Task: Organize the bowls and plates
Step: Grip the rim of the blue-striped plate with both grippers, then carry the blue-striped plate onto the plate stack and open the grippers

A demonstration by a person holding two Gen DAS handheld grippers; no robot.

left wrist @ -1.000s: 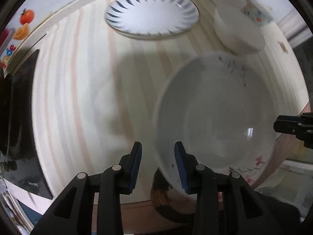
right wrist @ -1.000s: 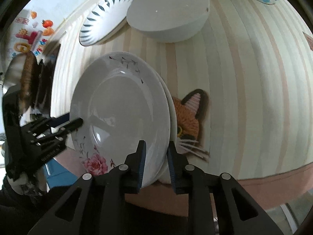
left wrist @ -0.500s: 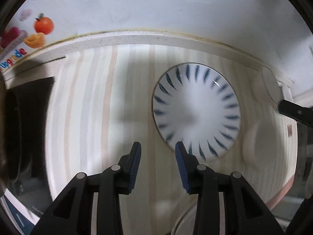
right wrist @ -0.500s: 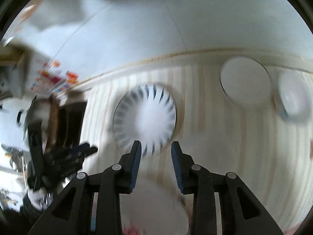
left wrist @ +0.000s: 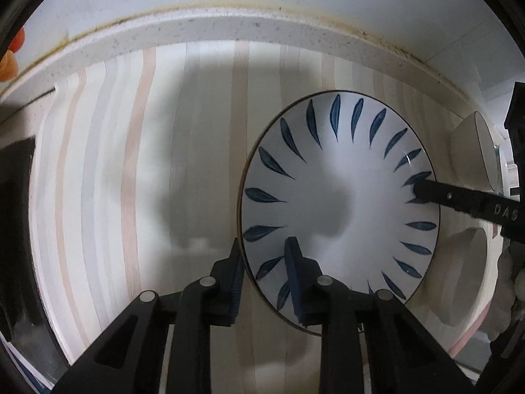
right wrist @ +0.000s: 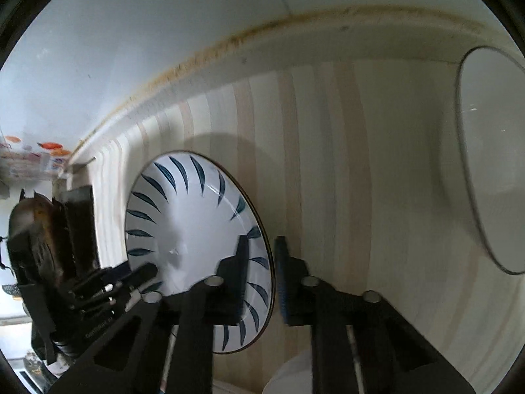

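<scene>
Plate position: blue-leaf plate (left wrist: 339, 210) lay flat on striped mat (left wrist: 131, 180), centre-right of left view, lower left of right view.
Left gripper (left wrist: 264, 269): jaws parted, straddling plate's near-left rim; contact not discernible.
Right gripper (right wrist: 261, 272): jaws parted, straddling plate's right rim; grip not discernible.
Count: one patterned plate; one white bowl (right wrist: 492, 164) at right edge of right view; two pale dishes at right edge of left view, hard to make out.
Cut off: bowl clipped by frame; pale dish at bottom of right view, blurred.
</scene>
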